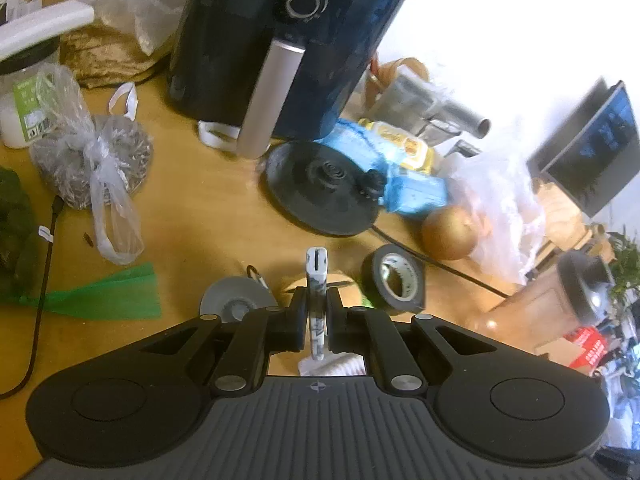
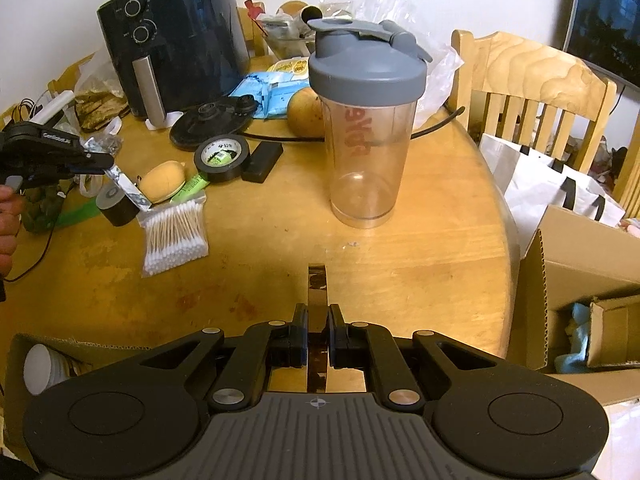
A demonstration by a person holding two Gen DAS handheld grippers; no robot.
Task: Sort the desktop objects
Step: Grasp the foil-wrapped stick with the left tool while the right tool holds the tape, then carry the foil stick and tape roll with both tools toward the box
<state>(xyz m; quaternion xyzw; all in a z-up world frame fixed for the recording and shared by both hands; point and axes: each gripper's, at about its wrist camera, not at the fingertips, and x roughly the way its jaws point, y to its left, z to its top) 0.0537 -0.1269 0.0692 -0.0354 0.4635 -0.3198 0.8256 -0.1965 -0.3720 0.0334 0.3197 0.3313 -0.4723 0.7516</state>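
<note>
In the left wrist view, the left gripper (image 1: 317, 322) fills the lower middle of the frame with its jaws pressed onto a thin white strip with dark markings (image 1: 317, 292), which stands upright between the pads and sticks out above them. Below the jaws, a white bunch of cotton swabs (image 1: 334, 366) shows on the wooden table (image 1: 208, 208). Just left of the jaws lies a grey disc (image 1: 236, 300), and to the right a roll of black tape (image 1: 394, 280). A black round base (image 1: 320, 188) sits in the centre, with an onion (image 1: 450, 232) to its right. The dark air fryer (image 1: 288, 44) towers at the top, a knotted clear bag (image 1: 92, 160) lies at the left, and a green bag (image 1: 116, 292) sits at the lower left. A shaker bottle (image 1: 560, 296) appears tilted at the right edge.

In the right wrist view, the right gripper (image 2: 317, 336) sits at the lower middle, its jaws drawn close together on a thin dark strip (image 2: 317, 288) that pokes upward between them. The shaker bottle (image 2: 366, 128) with a grey lid stands upright in the centre of the table (image 2: 440, 272). At the left edge the left gripper (image 2: 106, 164) holds the white strip (image 2: 126, 186) slanting down over the packet of cotton swabs (image 2: 176, 236). The tape roll (image 2: 222, 158) lies beside a small black box (image 2: 262, 162). A cardboard box (image 2: 580, 280) stands open at the right, and a wooden chair (image 2: 532, 80) at the upper right.
</note>
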